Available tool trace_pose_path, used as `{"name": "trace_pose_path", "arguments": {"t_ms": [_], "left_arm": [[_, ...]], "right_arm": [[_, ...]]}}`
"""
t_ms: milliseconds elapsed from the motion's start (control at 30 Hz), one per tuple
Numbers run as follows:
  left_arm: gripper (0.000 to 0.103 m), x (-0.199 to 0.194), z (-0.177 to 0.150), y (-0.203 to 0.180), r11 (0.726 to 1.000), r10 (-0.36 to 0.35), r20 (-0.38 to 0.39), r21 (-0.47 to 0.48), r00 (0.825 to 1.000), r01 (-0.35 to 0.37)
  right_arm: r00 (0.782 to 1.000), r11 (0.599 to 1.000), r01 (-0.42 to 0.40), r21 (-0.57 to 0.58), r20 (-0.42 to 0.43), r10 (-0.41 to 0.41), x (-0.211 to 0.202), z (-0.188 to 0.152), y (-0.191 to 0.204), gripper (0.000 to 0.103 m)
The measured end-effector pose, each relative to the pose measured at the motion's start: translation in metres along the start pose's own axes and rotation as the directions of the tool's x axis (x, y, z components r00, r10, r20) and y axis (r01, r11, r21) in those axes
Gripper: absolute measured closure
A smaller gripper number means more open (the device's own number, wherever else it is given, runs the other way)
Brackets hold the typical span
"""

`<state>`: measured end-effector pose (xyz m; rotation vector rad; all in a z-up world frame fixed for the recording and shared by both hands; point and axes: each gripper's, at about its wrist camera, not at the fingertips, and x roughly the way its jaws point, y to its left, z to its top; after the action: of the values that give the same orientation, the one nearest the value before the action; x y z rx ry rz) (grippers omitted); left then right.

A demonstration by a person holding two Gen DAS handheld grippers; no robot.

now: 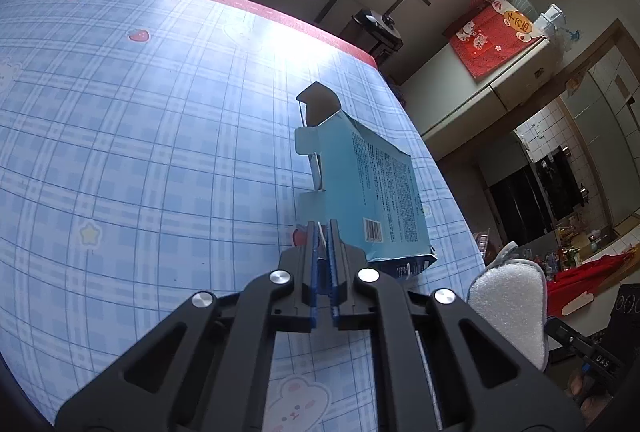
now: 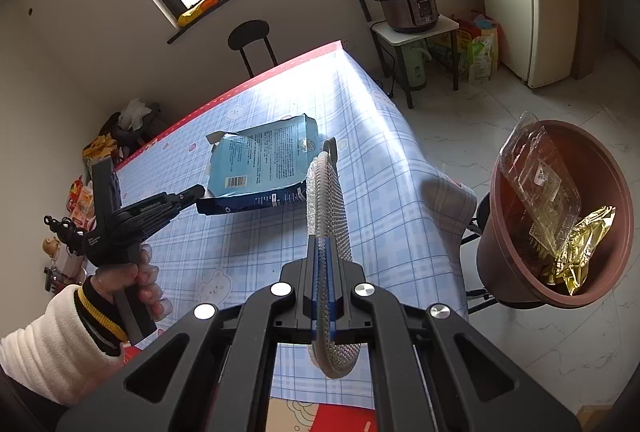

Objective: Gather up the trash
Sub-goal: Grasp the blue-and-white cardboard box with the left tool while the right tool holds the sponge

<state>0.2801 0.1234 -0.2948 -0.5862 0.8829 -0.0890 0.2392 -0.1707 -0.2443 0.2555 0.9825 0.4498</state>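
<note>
Holding clear tray, gold wrapper, brown bin

"DAS" on black device

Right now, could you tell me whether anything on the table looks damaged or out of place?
Yes: the blue box on the table is torn open at its far end, flaps ragged, pinched by the left gripper.

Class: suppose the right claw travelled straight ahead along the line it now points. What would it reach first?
Probably the blue carton lying on the checked tablecloth, though depth is uncertain. The right claw is clamped on a mesh strip that would arrive first.
</note>
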Motion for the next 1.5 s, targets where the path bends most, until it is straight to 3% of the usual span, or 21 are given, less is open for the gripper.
{"name": "trace_pose_path", "arguments": {"t_ms": [267, 500, 767, 967, 1133, 1200, 1333, 1500], "left_arm": [[0.096, -0.083, -0.009, -0.014, 0.998, -0.016, 0.104, 0.057, 0.994, 0.010], [0.098, -0.140, -0.024, -0.024, 0.993, -0.027, 0.135, 0.117, 0.990, 0.011], [0.099, -0.161, -0.039, -0.042, 0.985, -0.029, 0.123, 0.172, 0.992, 0.008], [0.099, -0.151, -0.046, -0.027, 0.990, 0.042, 0.101, 0.133, 0.994, -0.055], [0.079, -0.137, -0.061, 0.020, 0.996, 0.091, 0.015, -0.006, 0.996, -0.091], [0.055, -0.134, -0.076, 0.037, 0.992, 0.087, -0.012, -0.090, 0.996, -0.088], [0.052, -0.131, -0.083, 0.061, 0.977, 0.133, -0.012, -0.168, 0.991, -0.133], [0.042, -0.129, -0.057, 0.088, 0.975, 0.159, 0.031, -0.162, 0.987, -0.152]], "right_arm": [[0.999, 0.999, -0.036, -0.013, 0.020, 0.036, -0.002, 0.002, 0.015, 0.098], [0.997, 0.997, -0.070, -0.014, 0.042, 0.071, -0.010, 0.003, 0.023, 0.098], [0.993, 0.995, -0.097, -0.009, 0.061, 0.097, -0.018, 0.006, 0.026, 0.098], [0.993, 0.995, -0.098, -0.026, 0.067, 0.099, -0.022, 0.006, 0.029, 0.098], [0.994, 0.996, -0.092, -0.006, 0.054, 0.092, -0.019, 0.002, 0.025, 0.098], [0.995, 0.996, -0.092, 0.001, 0.045, 0.091, -0.016, 0.000, 0.024, 0.098], [0.995, 0.996, -0.093, -0.003, 0.022, 0.093, -0.008, -0.002, 0.027, 0.098], [0.996, 0.995, -0.091, -0.031, 0.002, 0.091, -0.002, -0.002, 0.036, 0.098]]}}
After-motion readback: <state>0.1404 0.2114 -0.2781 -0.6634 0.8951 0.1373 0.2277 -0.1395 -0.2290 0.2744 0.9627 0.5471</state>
